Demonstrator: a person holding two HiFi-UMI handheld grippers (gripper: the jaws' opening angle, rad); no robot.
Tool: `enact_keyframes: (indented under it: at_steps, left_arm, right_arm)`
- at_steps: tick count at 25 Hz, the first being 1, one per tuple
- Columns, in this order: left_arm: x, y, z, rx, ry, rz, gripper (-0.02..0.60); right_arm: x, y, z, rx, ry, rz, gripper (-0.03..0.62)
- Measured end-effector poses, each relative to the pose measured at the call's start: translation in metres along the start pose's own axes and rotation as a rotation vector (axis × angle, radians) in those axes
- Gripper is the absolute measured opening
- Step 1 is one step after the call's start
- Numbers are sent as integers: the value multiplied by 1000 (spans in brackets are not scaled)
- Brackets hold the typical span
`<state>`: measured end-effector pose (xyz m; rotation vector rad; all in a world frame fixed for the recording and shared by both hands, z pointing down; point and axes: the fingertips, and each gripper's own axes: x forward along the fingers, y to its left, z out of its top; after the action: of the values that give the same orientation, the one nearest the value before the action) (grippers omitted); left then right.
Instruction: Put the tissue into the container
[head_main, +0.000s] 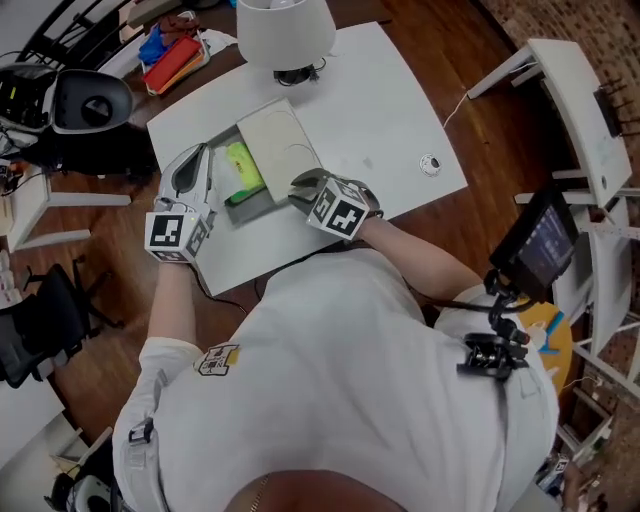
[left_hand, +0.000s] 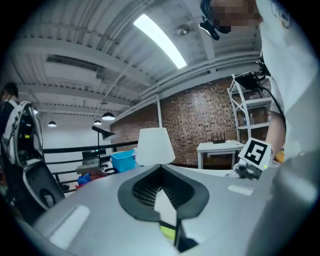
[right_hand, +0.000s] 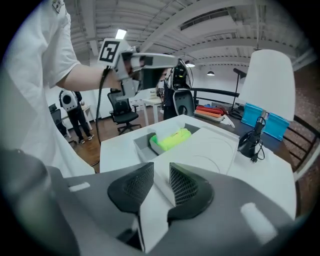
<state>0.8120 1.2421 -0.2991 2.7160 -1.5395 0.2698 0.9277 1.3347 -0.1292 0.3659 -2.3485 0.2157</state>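
A grey container (head_main: 252, 207) lies on the white table (head_main: 385, 110), with a yellow-green tissue pack (head_main: 240, 168) in its uncovered left part. A pale lid (head_main: 280, 140) covers the right part. My right gripper (head_main: 303, 183) is at the lid's near end. In the right gripper view its jaws (right_hand: 161, 175) press on a white edge of the lid (right_hand: 212, 150), and the tissue pack (right_hand: 172, 138) lies beyond them. My left gripper (head_main: 192, 160) sits just left of the container. Its fingertips (left_hand: 161, 169) meet, and a sliver of the tissue pack (left_hand: 168, 231) shows below them.
A white table lamp (head_main: 285, 35) stands at the table's far edge, behind the container. A small round object (head_main: 430, 165) lies at the table's right. Red and blue items (head_main: 170, 55) sit at the back left, and a screen on a stand (head_main: 545, 240) is to the right.
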Motion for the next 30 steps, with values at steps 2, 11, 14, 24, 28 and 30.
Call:
enact_keyframes:
  at_steps: [2,11,14,24,28,30]
  left_arm:
    - [-10,-33,-22,-56,35,10,0]
    - [-41,-189,-153,-223,310,-50,0]
    - [-42,-218,-187,-235,392,-56,0]
    - [-35,-237,-221,-229,488,-46,0]
    - [-32,-241,-221,-214,498,-43,0]
    - [-31,-242,-222,-206,500,-46,0]
  right_arm:
    - [-12,-5,-9,-3,-12,2,77]
    - [-38,0,-62,-19,3,47,6]
    - [-40,2,-82,-19,24,58,0]
    - [-45,1,-107,-44,74,72,0]
    - [-47,-2,-111,-49,83,70,0]
    - [-46,-4,-112,-53,87,68,0]
